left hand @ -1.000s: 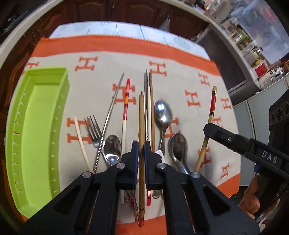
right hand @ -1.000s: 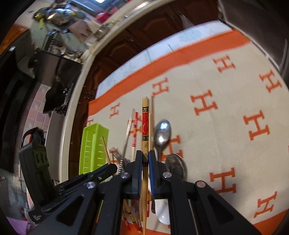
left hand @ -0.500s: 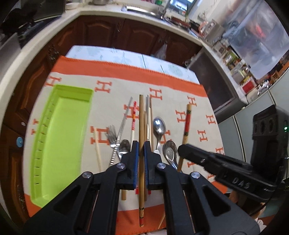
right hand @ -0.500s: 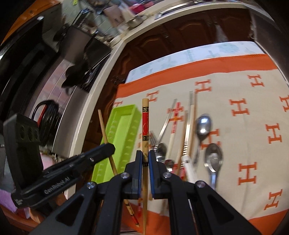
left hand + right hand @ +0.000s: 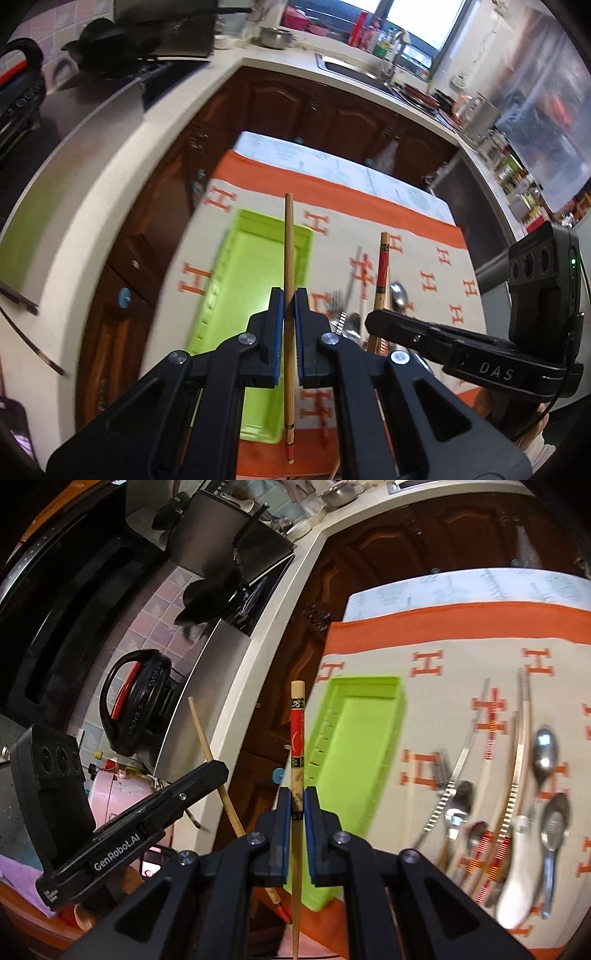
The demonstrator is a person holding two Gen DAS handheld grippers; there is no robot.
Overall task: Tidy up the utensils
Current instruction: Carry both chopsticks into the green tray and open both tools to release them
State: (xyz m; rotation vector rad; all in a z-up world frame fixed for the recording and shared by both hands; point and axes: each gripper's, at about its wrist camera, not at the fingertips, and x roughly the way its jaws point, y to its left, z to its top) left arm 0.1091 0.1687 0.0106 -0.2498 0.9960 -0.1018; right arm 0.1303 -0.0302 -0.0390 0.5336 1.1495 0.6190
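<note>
Bamboo chopsticks, two lifted: the left gripper (image 5: pixel 289 295) is clamping one plain chopstick (image 5: pixel 289 258) pointing away over the green tray (image 5: pixel 255 266), while the right gripper (image 5: pixel 297 797) is pinching one red-banded chopstick (image 5: pixel 297 731), likewise lengthwise, just left of it.

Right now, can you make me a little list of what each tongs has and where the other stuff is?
left tongs: shut on plain chopstick, above the tray
right tongs: shut on red-banded chopstick
green tray: nothing visible inside
still on cloth: spoons, fork, more chopsticks
</note>
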